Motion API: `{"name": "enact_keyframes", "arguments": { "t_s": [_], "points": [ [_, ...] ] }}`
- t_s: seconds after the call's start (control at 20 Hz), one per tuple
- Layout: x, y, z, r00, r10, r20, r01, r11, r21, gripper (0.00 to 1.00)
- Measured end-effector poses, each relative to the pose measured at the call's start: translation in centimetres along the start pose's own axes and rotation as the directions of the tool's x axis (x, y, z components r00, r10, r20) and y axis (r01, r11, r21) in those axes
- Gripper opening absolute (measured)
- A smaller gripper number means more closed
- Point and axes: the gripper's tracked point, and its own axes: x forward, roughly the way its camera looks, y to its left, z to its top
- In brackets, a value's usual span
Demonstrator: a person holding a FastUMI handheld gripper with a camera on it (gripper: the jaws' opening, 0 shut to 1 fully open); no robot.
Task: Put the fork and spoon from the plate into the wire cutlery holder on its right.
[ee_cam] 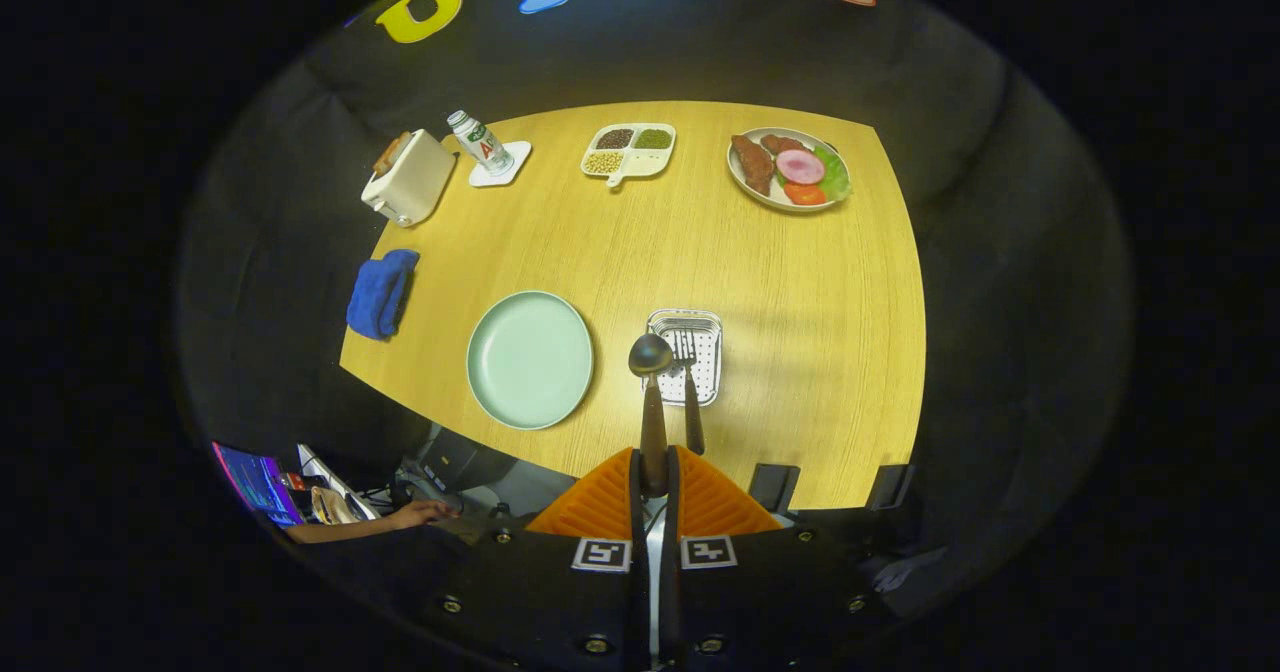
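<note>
I look down on a wooden table from high above. My gripper [655, 472] is shut on the dark handle of the spoon [650, 354]. The spoon's metal bowl hangs beyond the fingers, by the left rim of the wire cutlery holder [706, 332]. The fork [691, 402] is at the holder, its tines over the mesh and its dark handle pointing back towards the fingers, just right of the spoon's handle. Left of the holder sits the pale green plate [530, 357], with nothing on it.
Along the far side stand a cream toaster [408, 179], a small bottle [479, 142] on a white coaster, a divided tray of beans [630, 151] and a plate of food [788, 169]. A blue cloth [380, 292] lies at the left edge. A person's hand [420, 515] rests below the near edge.
</note>
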Motion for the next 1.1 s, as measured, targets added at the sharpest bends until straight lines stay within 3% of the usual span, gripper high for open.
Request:
{"name": "enact_keyframes", "arguments": {
  "t_s": [0.35, 0.9, 1.1],
  "points": [
    [3.1, -2.1, 0.0, 0.999, -0.007, -0.048, 0.01, 0.998, 0.066, 0.04],
    [6.8, -2.9, 1.6, 0.993, -0.044, -0.106, 0.05, 0.997, 0.054, 0.04],
    [6.6, -3.2, 2.4, 0.992, -0.083, -0.099, 0.087, 0.995, 0.039, 0.14]
  ]
}}
